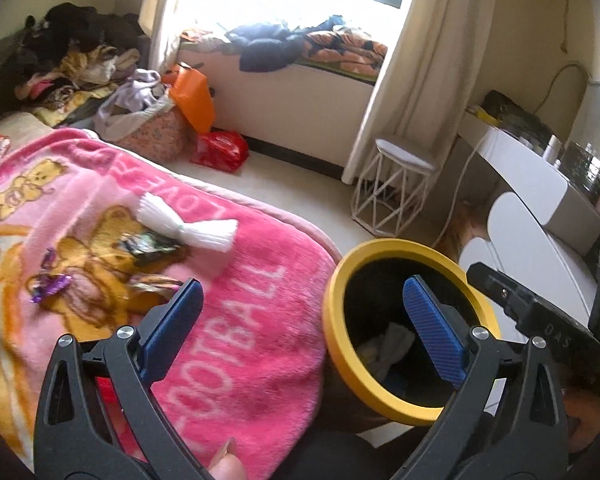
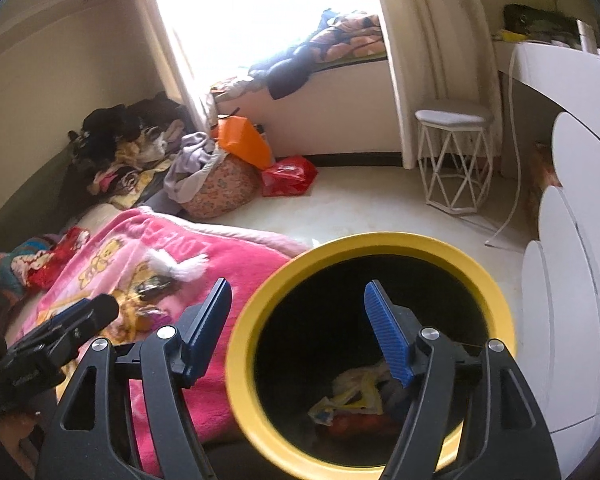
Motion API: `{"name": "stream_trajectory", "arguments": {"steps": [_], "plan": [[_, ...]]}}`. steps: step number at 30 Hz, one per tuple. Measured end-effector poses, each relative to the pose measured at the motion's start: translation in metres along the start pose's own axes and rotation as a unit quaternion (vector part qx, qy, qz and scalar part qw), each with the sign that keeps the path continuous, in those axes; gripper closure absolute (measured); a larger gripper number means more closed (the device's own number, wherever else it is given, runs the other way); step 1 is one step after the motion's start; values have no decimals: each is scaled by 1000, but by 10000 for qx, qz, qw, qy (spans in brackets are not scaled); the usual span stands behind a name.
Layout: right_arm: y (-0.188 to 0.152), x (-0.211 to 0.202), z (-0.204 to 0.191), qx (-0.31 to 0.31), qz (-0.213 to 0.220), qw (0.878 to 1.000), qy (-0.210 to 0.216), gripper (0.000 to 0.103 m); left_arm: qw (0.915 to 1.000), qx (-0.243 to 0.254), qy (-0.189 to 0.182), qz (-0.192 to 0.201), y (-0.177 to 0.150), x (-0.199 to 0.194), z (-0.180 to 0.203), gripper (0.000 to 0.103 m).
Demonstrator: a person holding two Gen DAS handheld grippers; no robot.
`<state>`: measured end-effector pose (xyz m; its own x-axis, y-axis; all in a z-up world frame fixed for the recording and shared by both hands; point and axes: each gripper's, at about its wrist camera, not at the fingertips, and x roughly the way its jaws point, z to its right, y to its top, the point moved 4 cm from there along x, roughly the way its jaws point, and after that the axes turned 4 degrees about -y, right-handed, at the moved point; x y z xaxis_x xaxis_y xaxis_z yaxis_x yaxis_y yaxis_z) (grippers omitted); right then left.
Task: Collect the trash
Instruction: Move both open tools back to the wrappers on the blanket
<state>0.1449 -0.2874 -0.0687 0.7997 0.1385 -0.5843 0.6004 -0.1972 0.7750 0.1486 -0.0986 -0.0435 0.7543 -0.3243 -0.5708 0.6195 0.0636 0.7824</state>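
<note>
We see the pink blanket (image 1: pixel 228 300) covering the bed, with the yellow-rimmed trash bin (image 2: pixel 364 246) just beside its edge, crumpled waste (image 2: pixel 352 398) inside. On the blanket lie a white tassel (image 1: pixel 188 226) and dark wrappers (image 1: pixel 150 246). Left gripper (image 1: pixel 304 324) and right gripper (image 2: pixel 300 332) both hold their fingers apart, empty, above the bin.

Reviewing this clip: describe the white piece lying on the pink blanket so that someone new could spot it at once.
Start at the pink teddy-bear blanket covering the bed. Near its middle, just past the bear print, lies a white fringed bundle, cinched at the centre like a bow. The dark wrapper beside it and the purple wrapper are shiny; it alone is plain white and fluffy.
</note>
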Motion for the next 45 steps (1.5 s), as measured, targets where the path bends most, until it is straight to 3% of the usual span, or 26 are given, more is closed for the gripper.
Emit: {"name": "stream_trajectory", "arguments": {"steps": [25,45], "plan": [[-1,3,-90,-856,27,9942,654,30,9950,-602,648,472,2,-46,-80,11],[-15,58,-164,-1713,-519,9762,1224,29,9870,-895,1318,218,-28,-70,-156,11]]}}
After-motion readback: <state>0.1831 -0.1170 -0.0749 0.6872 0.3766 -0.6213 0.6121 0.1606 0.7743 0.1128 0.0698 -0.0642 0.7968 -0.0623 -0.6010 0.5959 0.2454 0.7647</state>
